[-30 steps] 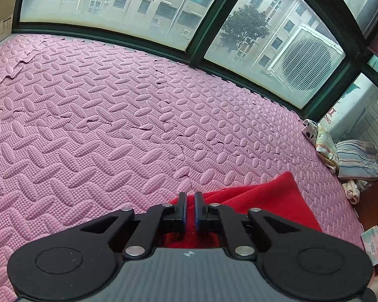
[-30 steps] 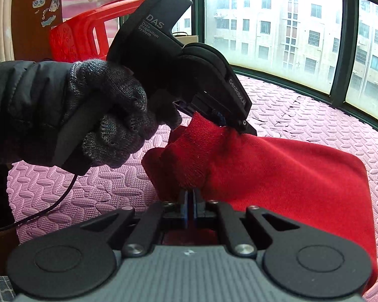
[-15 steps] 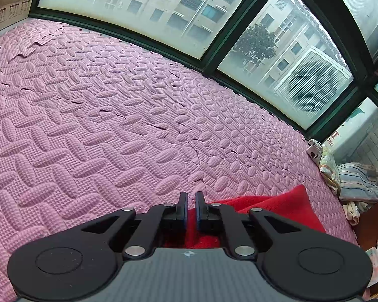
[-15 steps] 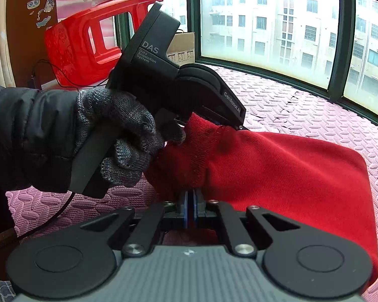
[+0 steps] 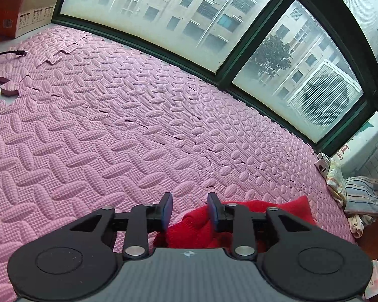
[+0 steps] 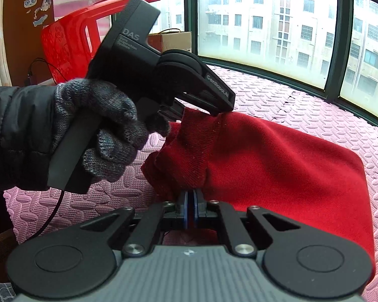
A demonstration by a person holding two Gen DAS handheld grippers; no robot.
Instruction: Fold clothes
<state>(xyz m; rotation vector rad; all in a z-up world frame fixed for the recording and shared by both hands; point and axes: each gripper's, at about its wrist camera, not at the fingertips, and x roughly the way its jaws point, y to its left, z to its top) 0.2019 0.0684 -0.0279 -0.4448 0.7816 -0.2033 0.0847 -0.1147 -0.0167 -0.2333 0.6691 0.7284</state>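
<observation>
A red knit garment (image 6: 277, 166) lies folded on the pink foam mat (image 6: 315, 105). My right gripper (image 6: 190, 198) is shut on its near ribbed edge. My left gripper (image 5: 189, 209) is open, its jaws spread apart just above the garment's bunched red edge (image 5: 199, 226). In the right wrist view the left gripper (image 6: 214, 108) is held by a gloved hand (image 6: 100, 125) and sits on top of the garment's raised corner.
Pink foam mat (image 5: 113, 125) stretches to the dark window frame (image 5: 214, 75). A cardboard box (image 5: 20, 5) stands far left. Folded striped cloths (image 5: 363, 193) lie at the right. A red plastic chair (image 6: 70, 42) stands behind the gloved hand.
My left gripper has opened and let go of the garment's edge. The right gripper stays shut on the garment.
</observation>
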